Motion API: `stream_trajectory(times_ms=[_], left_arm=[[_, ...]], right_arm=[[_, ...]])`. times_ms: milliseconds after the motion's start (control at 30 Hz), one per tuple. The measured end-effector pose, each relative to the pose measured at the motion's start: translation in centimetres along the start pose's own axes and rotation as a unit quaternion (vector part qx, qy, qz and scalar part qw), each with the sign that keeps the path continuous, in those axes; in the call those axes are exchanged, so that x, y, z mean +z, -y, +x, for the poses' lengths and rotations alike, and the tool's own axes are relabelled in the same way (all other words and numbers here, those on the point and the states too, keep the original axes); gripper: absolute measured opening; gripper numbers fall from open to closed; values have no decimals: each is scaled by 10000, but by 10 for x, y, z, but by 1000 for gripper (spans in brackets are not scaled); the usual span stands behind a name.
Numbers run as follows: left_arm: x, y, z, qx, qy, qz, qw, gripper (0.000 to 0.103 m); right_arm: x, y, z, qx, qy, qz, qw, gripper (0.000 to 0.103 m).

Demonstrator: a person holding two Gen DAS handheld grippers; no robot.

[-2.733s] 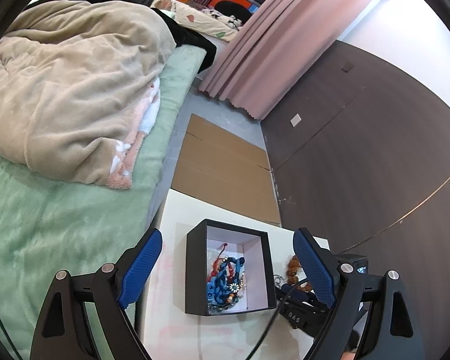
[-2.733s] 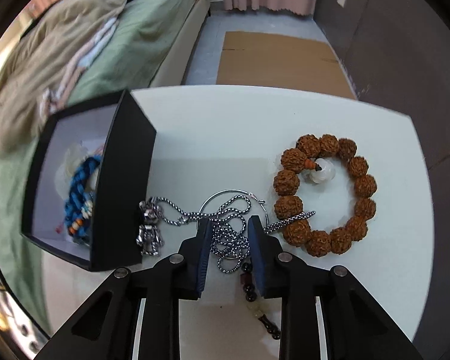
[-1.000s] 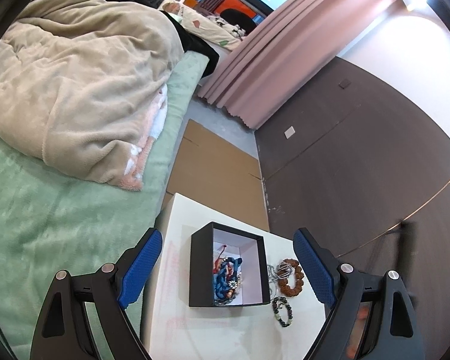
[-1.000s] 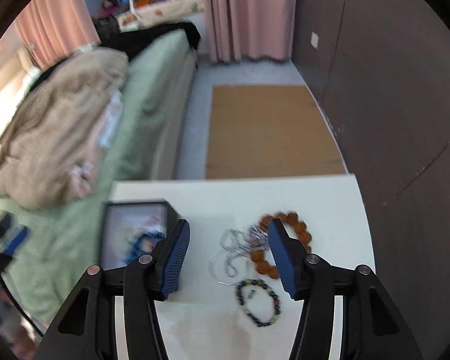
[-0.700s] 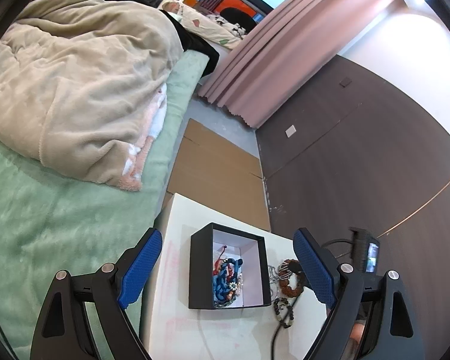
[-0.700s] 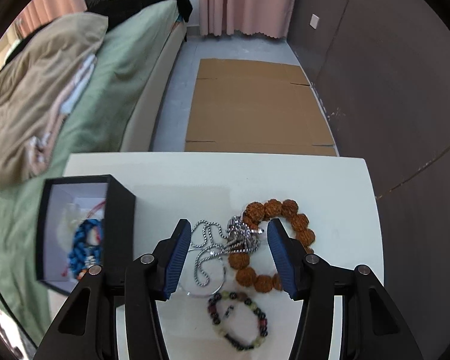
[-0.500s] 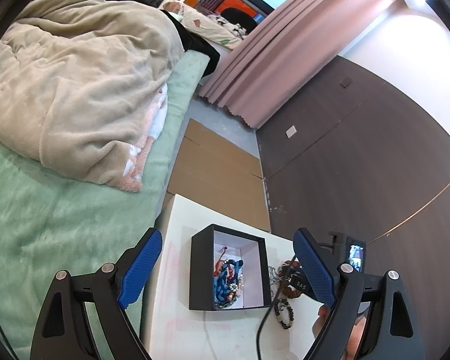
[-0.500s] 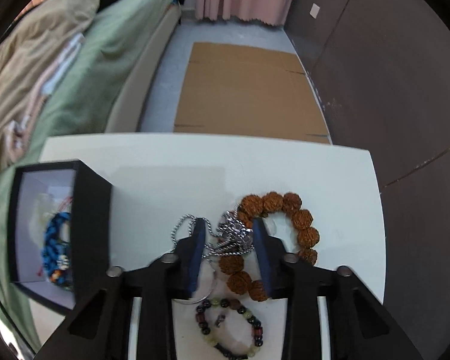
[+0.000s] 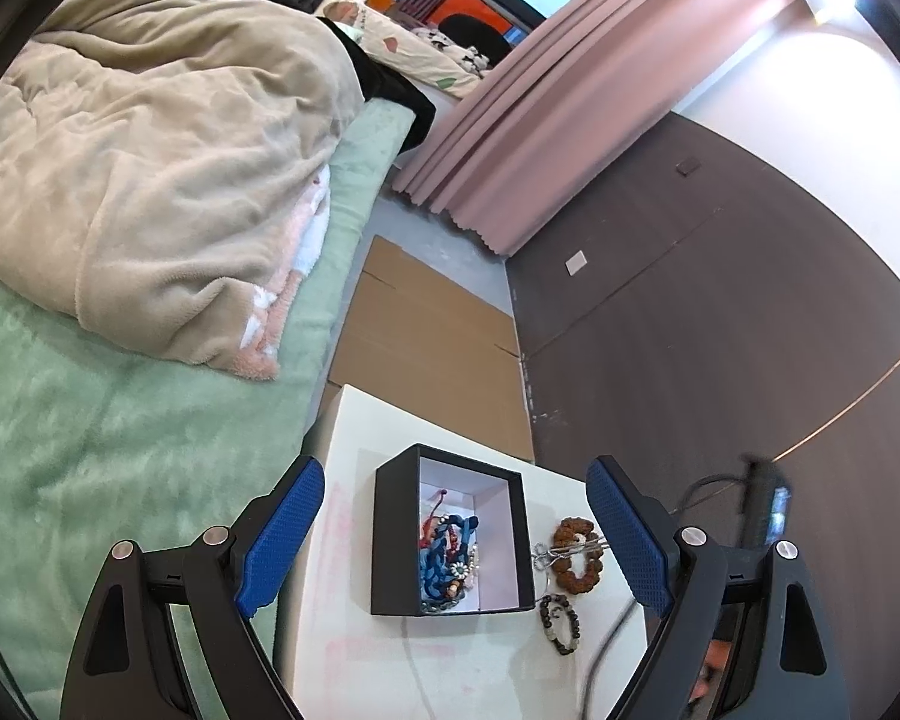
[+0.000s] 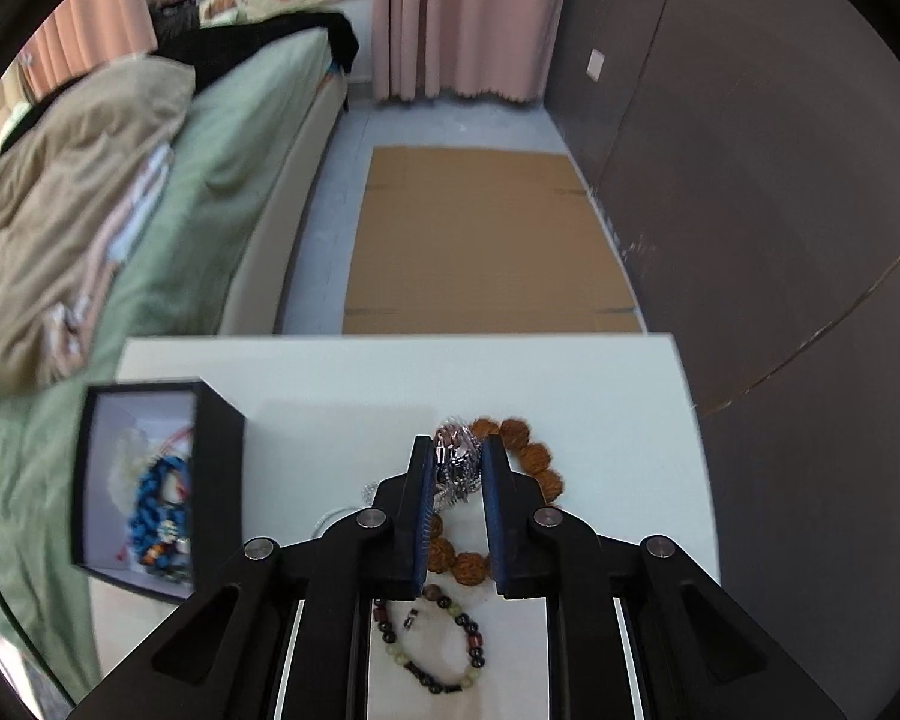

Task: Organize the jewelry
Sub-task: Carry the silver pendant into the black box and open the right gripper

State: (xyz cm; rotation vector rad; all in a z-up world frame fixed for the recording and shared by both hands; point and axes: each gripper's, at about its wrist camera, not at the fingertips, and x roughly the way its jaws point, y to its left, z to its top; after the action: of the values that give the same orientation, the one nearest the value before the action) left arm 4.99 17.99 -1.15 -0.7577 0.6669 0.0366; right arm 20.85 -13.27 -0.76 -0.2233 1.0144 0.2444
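A black open box (image 9: 390, 540) with a white inside holds a blue braided bracelet (image 9: 444, 552) and other pieces; it also shows in the right wrist view (image 10: 219, 468). My right gripper (image 10: 459, 468) is shut on a bunched silver chain necklace (image 10: 456, 462), held above a brown bead bracelet (image 10: 534, 456) on the white table (image 10: 342, 372). A dark bead bracelet (image 10: 438, 642) lies nearer. My left gripper (image 9: 456, 534) is open and empty, high above the box.
A green bed (image 9: 60, 420) with a beige blanket (image 9: 150, 150) borders the table on the left. Flat cardboard (image 10: 486, 240) lies on the floor beyond the table. A dark wall (image 10: 750, 180) stands on the right.
My right gripper came down over the silver chain and closed on it, then lifted it. The left gripper stayed high and open.
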Motion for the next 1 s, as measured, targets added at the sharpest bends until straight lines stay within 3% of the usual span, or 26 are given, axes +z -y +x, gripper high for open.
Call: stream_trajectory(times_ms=[333,600,733,1000], left_arm=[[0,-4,-5,-41,58,-77,9999,89],[1,-6,-7,-41,76,-107,9999,89],[2,-9,-8,-10,83,-115,9999,89],[5,-18,-11,90,129,-191,9997,89]], right_arm=[[30,-18,-93,228,961,-47,9951,16],[50,-64,-141,678,1444,-318,9867,16],[48,-89,-133,981,1373,-440,9847,16],[34,-119,-72,1271,946,-482,9862,16]])
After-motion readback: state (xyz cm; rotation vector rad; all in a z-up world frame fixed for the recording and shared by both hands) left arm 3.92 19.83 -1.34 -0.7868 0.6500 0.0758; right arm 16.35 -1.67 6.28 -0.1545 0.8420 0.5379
